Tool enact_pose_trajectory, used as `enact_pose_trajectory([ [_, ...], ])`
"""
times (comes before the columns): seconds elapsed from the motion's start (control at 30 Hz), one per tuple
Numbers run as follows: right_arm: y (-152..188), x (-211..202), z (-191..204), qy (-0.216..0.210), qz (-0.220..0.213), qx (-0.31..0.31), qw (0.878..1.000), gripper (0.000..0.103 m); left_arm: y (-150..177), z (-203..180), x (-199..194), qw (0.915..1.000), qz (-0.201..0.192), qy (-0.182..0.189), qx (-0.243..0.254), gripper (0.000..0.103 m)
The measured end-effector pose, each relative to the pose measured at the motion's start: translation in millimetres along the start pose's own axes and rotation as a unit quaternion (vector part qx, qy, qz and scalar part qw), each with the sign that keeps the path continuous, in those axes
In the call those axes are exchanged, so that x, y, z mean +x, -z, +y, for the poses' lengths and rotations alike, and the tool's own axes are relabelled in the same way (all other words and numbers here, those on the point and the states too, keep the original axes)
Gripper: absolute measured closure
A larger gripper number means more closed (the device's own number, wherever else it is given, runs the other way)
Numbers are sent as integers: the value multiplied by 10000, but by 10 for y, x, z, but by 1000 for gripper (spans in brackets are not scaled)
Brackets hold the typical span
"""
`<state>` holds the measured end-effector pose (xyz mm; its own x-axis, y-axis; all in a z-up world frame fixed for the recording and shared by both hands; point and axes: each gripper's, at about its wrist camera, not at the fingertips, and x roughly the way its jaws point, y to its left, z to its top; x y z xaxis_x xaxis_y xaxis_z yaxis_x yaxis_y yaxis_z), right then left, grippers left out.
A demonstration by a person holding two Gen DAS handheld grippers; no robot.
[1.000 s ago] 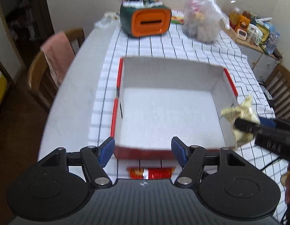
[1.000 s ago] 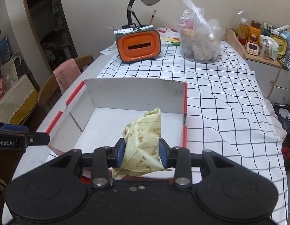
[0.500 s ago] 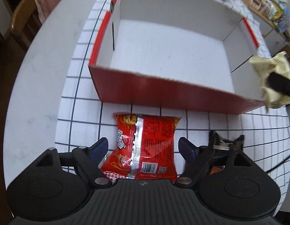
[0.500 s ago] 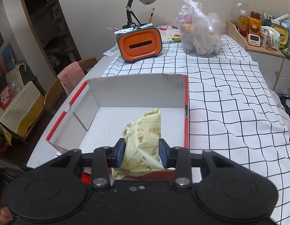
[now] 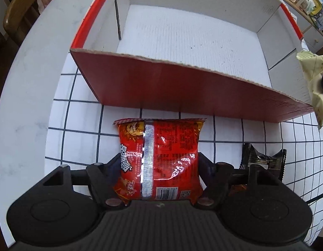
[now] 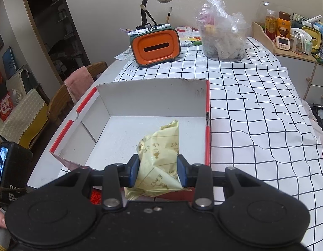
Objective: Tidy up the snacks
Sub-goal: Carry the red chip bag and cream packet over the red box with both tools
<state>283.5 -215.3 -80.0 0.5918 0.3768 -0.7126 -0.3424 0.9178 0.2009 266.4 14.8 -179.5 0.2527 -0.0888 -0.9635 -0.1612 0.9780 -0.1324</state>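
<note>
In the left wrist view, the left hand-held gripper (image 5: 157, 174) sat at the bottom centre of the frame with its jaws spread to either side of a red snack bag (image 5: 158, 160) lying flat on the checked cloth of the table (image 5: 82, 129); whether the pads pressed the bag could not be told. Directly above the bag in the frame stood the red outer wall of an open cardboard box (image 5: 182, 90), its white floor bare. A black snack packet (image 5: 263, 162) lay at the lower right, near the red bag but apart from it. In the right wrist view, the right hand-held gripper (image 6: 158, 172) was closed on a pale yellow snack packet (image 6: 159, 159), held at centre frame over the near right corner of the box (image 6: 153, 96). An orange holder (image 6: 155, 47) and a clear plastic bag (image 6: 221, 35) stood on the table toward the top of the frame.
</note>
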Motion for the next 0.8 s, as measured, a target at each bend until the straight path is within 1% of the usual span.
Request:
enact_pose_trajectory([
  [0.17,0,-2,2,3,0,-2,10000,66,61,60,-49,9998,-46,121,-127,31],
  [0.27,2,-7,6,3,-7,-3,10000,66,98,107,-147,9995,-173,234,-152,31],
  [0.43,-1,-41,8,-1,-27,-11,10000,66,163,116,-433,9986,-352,369,-140,31],
  [0.47,-3,-53,10,1,-34,-21,10000,66,191,137,-543,9982,-402,419,-121,31],
  [0.67,-18,-119,13,10,-85,-63,9999,66,264,45,-1006,9928,-946,716,147,31],
  [0.8,-56,-153,31,14,-140,-136,9998,66,142,-65,-1320,9868,-1381,774,346,31],
])
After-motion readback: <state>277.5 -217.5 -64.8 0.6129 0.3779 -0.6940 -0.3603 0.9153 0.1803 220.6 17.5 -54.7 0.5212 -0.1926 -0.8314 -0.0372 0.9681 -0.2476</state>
